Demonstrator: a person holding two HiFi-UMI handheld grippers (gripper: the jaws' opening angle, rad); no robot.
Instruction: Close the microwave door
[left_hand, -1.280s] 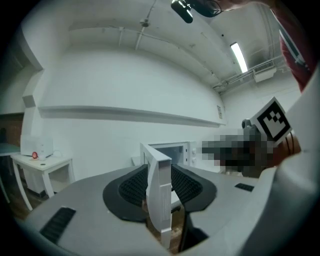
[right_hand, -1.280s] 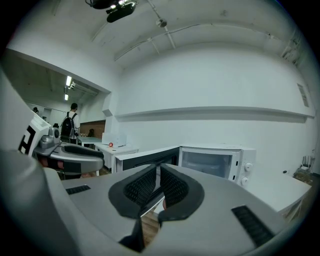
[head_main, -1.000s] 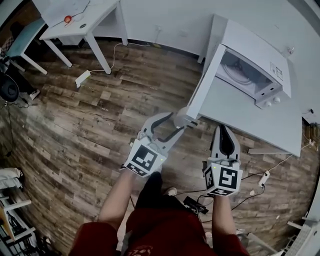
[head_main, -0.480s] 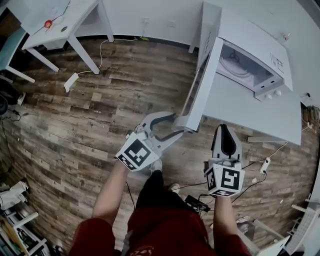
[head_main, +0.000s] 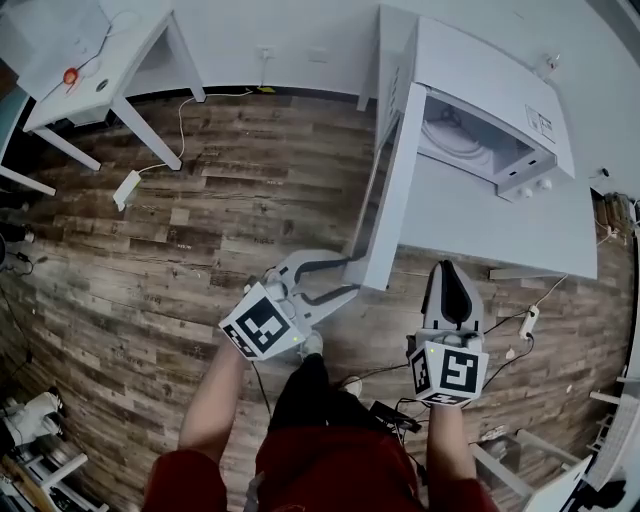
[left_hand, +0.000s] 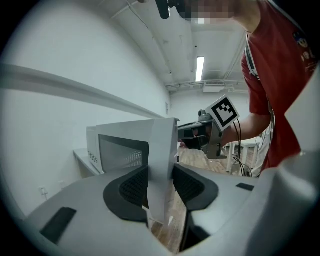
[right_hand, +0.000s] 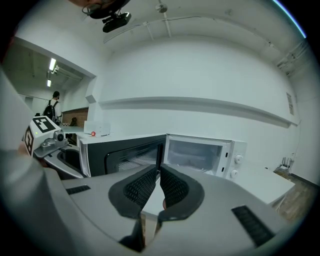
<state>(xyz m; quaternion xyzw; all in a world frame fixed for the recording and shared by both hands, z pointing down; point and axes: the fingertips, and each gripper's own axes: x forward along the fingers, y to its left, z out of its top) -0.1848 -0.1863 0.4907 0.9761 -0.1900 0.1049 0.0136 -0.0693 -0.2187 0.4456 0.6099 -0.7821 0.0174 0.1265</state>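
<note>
The white microwave stands on a white table, and its door is swung wide open toward me. My left gripper straddles the door's free edge. In the left gripper view the door stands between the closing jaws of the left gripper, with both pads against its faces. My right gripper hovers over the table's near edge, shut with nothing in it. In the right gripper view the right gripper points at the door and the open cavity.
A white desk stands at the far left, with a power strip and its cable on the wood floor below it. Another power strip and cables lie by the table's right front. My legs are just below the grippers.
The left gripper has turned and sunk a little while staying on the door's free edge. The right gripper has dropped slightly. The head camera's view has shifted.
</note>
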